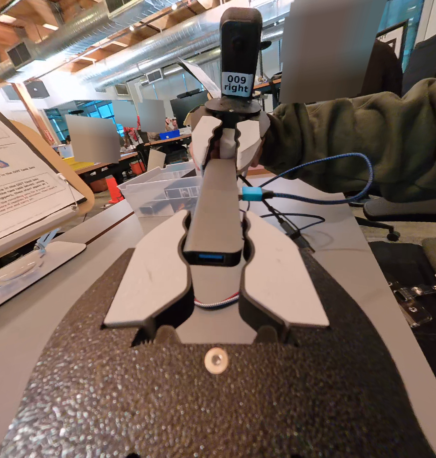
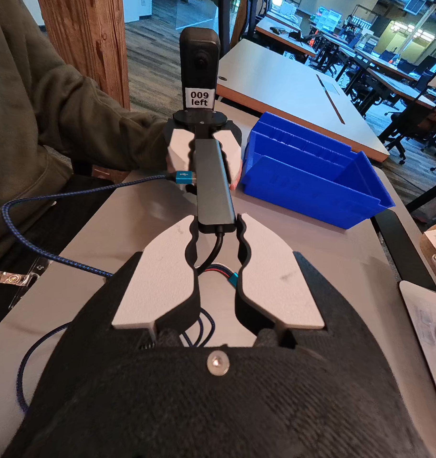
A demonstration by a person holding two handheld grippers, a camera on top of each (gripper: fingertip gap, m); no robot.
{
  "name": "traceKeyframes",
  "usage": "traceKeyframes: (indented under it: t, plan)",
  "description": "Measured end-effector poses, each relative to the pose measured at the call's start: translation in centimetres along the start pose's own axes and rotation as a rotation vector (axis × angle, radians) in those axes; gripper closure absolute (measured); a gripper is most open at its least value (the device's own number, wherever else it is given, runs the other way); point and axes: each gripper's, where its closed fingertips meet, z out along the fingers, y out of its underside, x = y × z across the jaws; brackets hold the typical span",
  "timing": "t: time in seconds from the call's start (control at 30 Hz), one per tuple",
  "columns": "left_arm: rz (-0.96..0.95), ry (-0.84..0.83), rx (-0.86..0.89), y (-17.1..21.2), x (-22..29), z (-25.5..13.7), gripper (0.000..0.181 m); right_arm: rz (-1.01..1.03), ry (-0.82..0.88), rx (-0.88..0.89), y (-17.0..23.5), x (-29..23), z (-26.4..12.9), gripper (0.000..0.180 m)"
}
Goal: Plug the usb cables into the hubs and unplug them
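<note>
A slim grey USB hub [image 1: 215,198] is held in the air between both grippers, one at each end. My left gripper [image 1: 215,218] is shut on the end with the blue port. My right gripper [image 2: 217,219] is shut on the other end [image 2: 214,195], where the hub's black lead [image 2: 215,245] comes out. A blue USB plug [image 1: 251,193] on a blue braided cable [image 1: 336,200] sits in the hub's side port; it also shows in the right wrist view [image 2: 184,177]. A red, white and blue braided cable [image 2: 219,269] with a teal plug [image 2: 233,278] lies on the table below.
A blue bin [image 2: 311,178] stands on the grey table [image 2: 298,247] beside the left gripper. A clear plastic bin [image 1: 157,193] stands behind the hub. An instruction sheet on a stand [image 1: 21,178] is at the left. The person's green sleeve [image 1: 360,138] is at the right. About 7 centimeters separates my left fingertips from my right.
</note>
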Motion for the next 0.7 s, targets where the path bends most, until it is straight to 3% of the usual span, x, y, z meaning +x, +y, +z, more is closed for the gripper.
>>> traceKeyframes:
  t: [0.07,0.27,0.37,0.47,0.57,0.7]
  plan:
    - [-0.018,0.019,0.009,-0.2,0.2,0.0,0.138,-0.001,-0.002,0.001,0.0,0.0,0.0,0.15]
    - [-0.016,0.002,-0.004,-0.2,-0.1,-0.2,0.146,-0.001,-0.005,-0.02,0.4,0.1,0.3,0.15]
    - [-0.048,0.036,-0.024,-0.1,0.2,-0.3,0.139,0.0,0.001,-0.023,0.5,0.2,0.4,0.15]
    - [-0.021,-0.007,-0.022,-0.3,-0.3,-0.3,0.146,0.007,-0.003,-0.028,0.7,0.2,0.6,0.15]
    - [-0.048,0.002,-0.019,-0.4,-0.2,-0.3,0.136,0.011,-0.002,-0.036,1.0,0.3,0.5,0.15]
    - [-0.051,0.02,-0.029,-0.3,0.0,-0.4,0.146,0.008,-0.01,-0.052,1.2,0.2,0.6,0.15]
